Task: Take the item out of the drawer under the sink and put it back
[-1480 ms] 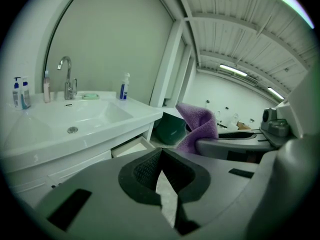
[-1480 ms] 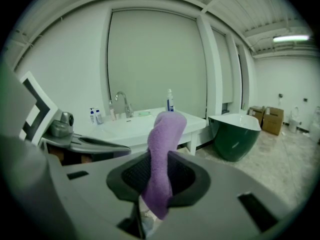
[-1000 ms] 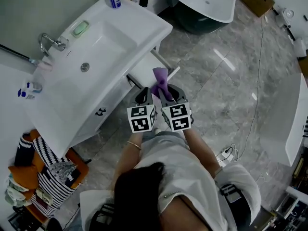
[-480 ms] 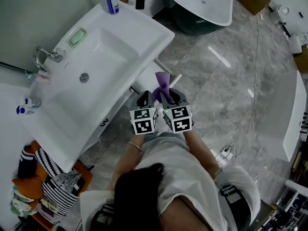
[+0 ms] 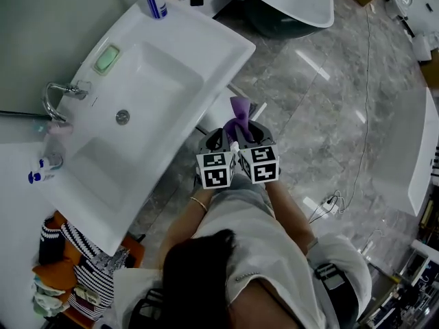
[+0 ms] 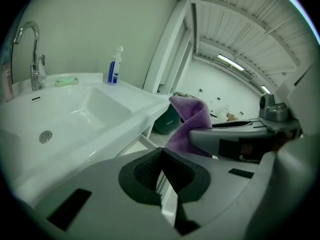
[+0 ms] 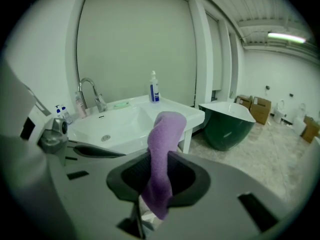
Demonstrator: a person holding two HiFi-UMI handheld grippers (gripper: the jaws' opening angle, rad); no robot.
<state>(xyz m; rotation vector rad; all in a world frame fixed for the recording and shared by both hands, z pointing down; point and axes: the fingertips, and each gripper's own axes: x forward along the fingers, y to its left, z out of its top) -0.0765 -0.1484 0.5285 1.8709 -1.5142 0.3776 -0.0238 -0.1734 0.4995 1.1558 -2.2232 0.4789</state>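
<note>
A purple cloth point(image 5: 240, 111) hangs upward out of my right gripper point(image 5: 241, 136), which is shut on it; in the right gripper view the cloth point(image 7: 162, 149) fills the gap between the dark pads. My left gripper point(image 5: 218, 141) is right beside it on the left, jaws shut with nothing between them point(image 6: 161, 156). Both are held just in front of the pulled-out white drawer point(image 5: 218, 114) under the white sink point(image 5: 137, 108). In the left gripper view the cloth point(image 6: 192, 116) drapes over the right gripper's finger.
On the sink rim stand a chrome faucet point(image 5: 58, 94), a green soap point(image 5: 106, 59) and a blue-labelled bottle point(image 5: 154, 2). A dark green bathtub point(image 7: 227, 121) stands to the right on the marble floor. A cable point(image 5: 343, 197) trails across the floor. Striped bags point(image 5: 82, 279) lie at lower left.
Both grippers, still side by side, have shifted slightly right in the head view with the purple cloth. The right grip on the cloth is unchanged.
</note>
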